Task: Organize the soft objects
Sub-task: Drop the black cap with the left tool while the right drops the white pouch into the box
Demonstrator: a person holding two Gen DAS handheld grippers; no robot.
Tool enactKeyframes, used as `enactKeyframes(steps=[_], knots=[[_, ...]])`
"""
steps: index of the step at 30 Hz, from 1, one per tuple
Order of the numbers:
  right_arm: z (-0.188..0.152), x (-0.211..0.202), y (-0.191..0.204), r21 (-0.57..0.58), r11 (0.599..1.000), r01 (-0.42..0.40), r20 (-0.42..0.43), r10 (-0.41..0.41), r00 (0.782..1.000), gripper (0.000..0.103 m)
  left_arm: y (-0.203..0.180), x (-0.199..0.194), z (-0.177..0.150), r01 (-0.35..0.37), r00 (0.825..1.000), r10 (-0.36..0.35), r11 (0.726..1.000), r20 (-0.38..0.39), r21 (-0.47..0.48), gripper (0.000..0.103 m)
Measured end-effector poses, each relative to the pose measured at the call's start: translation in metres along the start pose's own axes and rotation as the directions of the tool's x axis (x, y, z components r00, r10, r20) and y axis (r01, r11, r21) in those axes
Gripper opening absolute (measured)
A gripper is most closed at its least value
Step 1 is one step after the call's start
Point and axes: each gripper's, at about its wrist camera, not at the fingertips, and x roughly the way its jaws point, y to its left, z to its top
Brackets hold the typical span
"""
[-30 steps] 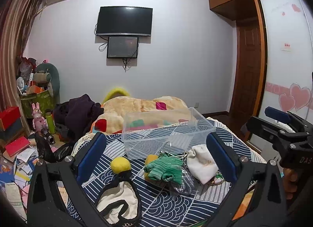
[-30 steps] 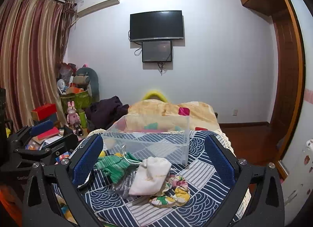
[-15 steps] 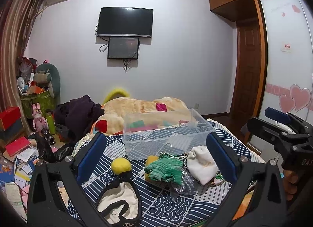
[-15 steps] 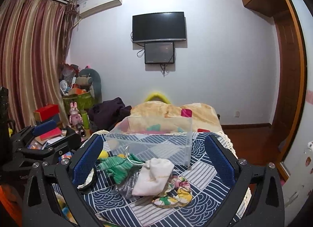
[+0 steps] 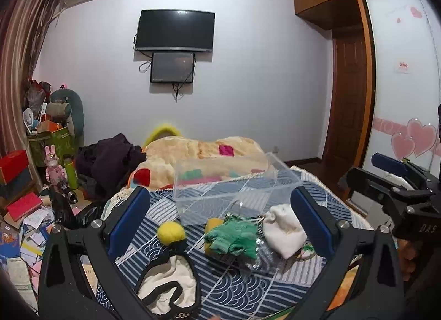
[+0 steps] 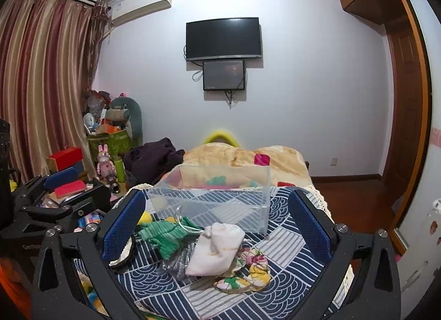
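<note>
Now nearer clear box, white pouch, both jaws spread.

- Left gripper: jaws spread wide, blue pads at lower left and lower right of its view, holding nothing.
- Right gripper: jaws likewise wide apart, empty.

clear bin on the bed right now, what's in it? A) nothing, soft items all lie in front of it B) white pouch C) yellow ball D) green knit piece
A: the clear bin shows only the bedspread pattern through its walls, while the green knit piece, white pouch and yellow ball lie on the bedspread in front of it.
</note>
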Motion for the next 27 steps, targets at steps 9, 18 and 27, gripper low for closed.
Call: enactKeyframes(steps=[9,18,27], knots=[[-0.032,0.026,-0.010,-0.026,1.000,0.015,-0.145,-0.019,0.989,0.103,0.038,0.029,-0.030,-0.033,0.985,0.023,0.998,-0.170,-0.060,0.096],[-0.050,0.051,-0.022,0.038,0.999,-0.022,-0.273,0.031,0.961,0.085,0.070,0.062,-0.076,-0.077,0.941,0.045,0.994,-0.335,-0.083,0.076],[-0.058,0.085,-0.016,0.076,0.996,-0.053,-0.371,0.078,0.925,0.053,0.093,0.103,-0.101,-0.054,0.894,0.003,0.993,-0.448,-0.101,0.046]])
